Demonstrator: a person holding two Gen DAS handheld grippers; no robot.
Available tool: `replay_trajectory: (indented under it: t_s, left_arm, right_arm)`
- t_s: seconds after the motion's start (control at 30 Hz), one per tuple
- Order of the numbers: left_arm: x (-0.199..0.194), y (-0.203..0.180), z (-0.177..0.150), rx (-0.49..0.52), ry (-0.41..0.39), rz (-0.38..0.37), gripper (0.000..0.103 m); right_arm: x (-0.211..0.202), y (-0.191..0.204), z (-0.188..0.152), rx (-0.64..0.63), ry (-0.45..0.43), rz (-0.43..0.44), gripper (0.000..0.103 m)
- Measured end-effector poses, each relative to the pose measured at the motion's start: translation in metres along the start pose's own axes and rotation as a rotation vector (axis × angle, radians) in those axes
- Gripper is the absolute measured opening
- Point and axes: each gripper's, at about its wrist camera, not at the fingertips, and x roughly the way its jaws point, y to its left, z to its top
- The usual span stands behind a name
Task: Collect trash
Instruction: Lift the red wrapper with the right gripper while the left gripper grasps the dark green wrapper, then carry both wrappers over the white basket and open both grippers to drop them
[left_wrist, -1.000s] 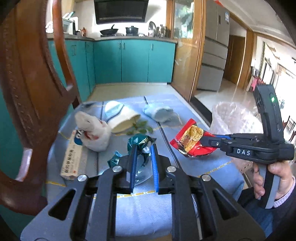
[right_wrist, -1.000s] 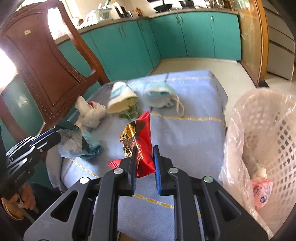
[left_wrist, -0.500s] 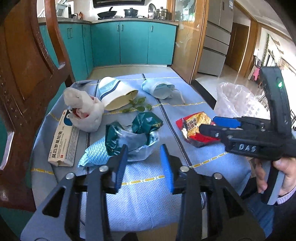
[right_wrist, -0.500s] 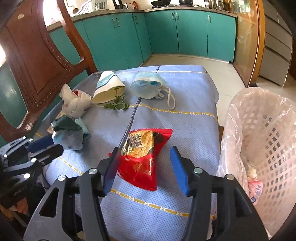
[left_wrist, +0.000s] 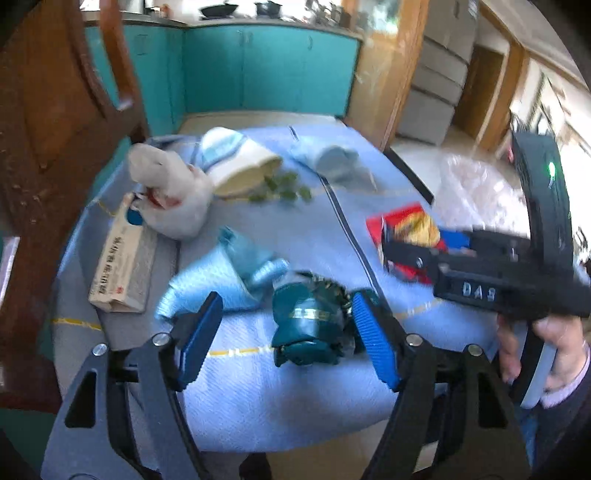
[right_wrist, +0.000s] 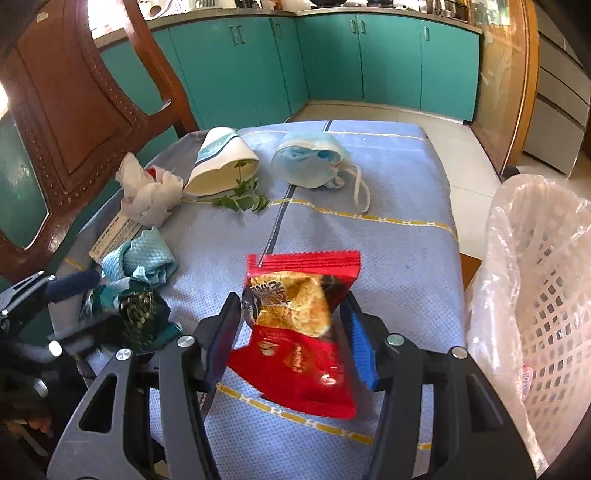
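Observation:
A crumpled teal wrapper (left_wrist: 310, 325) lies on the blue tablecloth between the pads of my left gripper (left_wrist: 286, 299). Its jaws are opening and stand wide; the left pad is well clear of the wrapper, the right pad close beside it. A red snack packet (right_wrist: 295, 332) lies flat on the cloth between the jaws of my right gripper (right_wrist: 290, 297), which is open with its pads just off the packet's edges. The left wrist view shows the right gripper (left_wrist: 424, 247) over the same packet (left_wrist: 406, 225), held by a hand. A white lined trash basket (right_wrist: 546, 295) stands at the right of the table.
On the cloth lie a blue rag (right_wrist: 144, 254), a crumpled tissue (right_wrist: 147, 195), a long carton (left_wrist: 122, 266), a tipped paper cup (right_wrist: 221, 166) with green leaves (right_wrist: 243, 201), and a face mask (right_wrist: 310, 162). A wooden chair (right_wrist: 74, 110) stands at the left.
Both grippers have opened and sunk toward the table. The teal wrapper and the red packet, gripped a second ago, now lie on the cloth between the jaws.

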Motion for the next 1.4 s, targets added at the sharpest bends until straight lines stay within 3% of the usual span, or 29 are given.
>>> replay_trajectory:
  t_s: [0.13, 0.23, 0.37, 0.73, 1.03, 1.4]
  left_arm:
    - [0.0, -0.005, -0.003, 0.03, 0.01, -0.012, 0.072]
    - [0.004, -0.007, -0.006, 0.052, 0.034, -0.017, 0.041]
    - [0.003, -0.011, -0.008, 0.08, 0.022, -0.011, 0.037]
    - [-0.026, -0.001, 0.002, 0.01, -0.163, 0.027, 0.035]
    - [-0.03, -0.005, 0.005, 0.03, -0.207, 0.099, 0.036]
    - [-0.035, -0.005, 0.003, 0.033, -0.225, 0.112, 0.036]
  right_arm:
    - [0.001, 0.003, -0.001, -0.013, -0.004, -0.006, 0.054]
    - [0.0, 0.003, 0.0, -0.012, -0.009, 0.001, 0.038]
    - [-0.002, 0.004, 0.0, -0.019, -0.014, 0.018, 0.023]
    - [-0.029, -0.002, 0.003, -0.007, -0.108, 0.021, 0.02]
    - [-0.03, 0.009, 0.002, -0.055, -0.116, 0.001, 0.02]
    - [-0.032, 0.007, 0.002, -0.047, -0.134, -0.005, 0.02]
